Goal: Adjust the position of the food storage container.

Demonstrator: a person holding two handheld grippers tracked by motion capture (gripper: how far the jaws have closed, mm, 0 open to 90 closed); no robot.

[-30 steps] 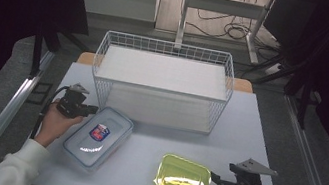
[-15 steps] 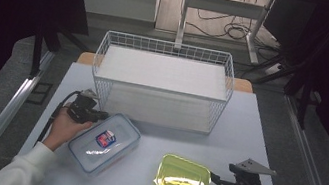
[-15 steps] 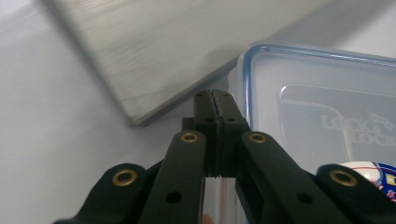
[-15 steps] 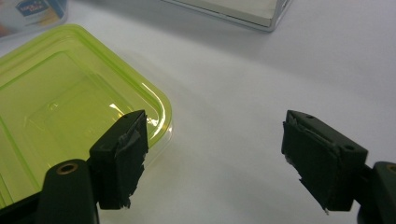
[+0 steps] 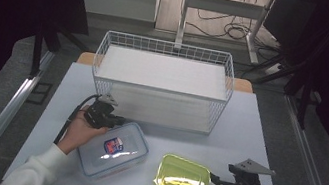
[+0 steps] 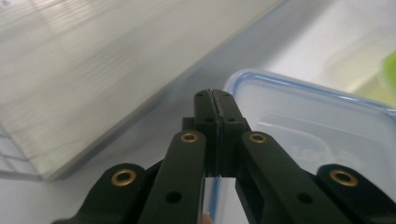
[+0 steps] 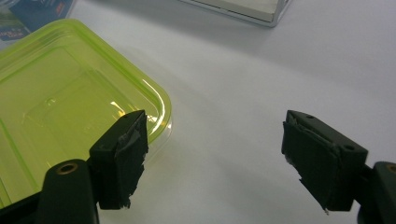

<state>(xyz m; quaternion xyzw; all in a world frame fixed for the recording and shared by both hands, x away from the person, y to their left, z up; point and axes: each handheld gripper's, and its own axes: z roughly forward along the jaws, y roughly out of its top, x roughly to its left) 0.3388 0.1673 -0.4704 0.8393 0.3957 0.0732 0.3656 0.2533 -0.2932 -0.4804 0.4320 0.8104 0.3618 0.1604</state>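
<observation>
A clear container with a blue rim [image 5: 115,149] and a red and blue label lies at the front left of the table. My left gripper [image 5: 117,121] is at its far left corner with the jaws shut. In the left gripper view the shut left gripper [image 6: 213,99] is over the blue rim [image 6: 299,86], with nothing between the jaws. A yellow-green container [image 5: 183,176] lies front centre. My right gripper [image 5: 214,180] is open at its right edge. In the right gripper view the right gripper [image 7: 215,135] has its left pad [image 7: 123,140] at the yellow-green container's [image 7: 60,102] corner.
A white wire basket [image 5: 162,79] with a pale board inside stands across the back half of the table [image 5: 247,131]. Its front wall is just beyond my left gripper. Dark curtains flank the table, and cables lie on the floor behind it.
My left gripper has moved right, to the clear container's far corner. The clear container has shifted right and toward the front. My right gripper and the yellow-green container stayed put.
</observation>
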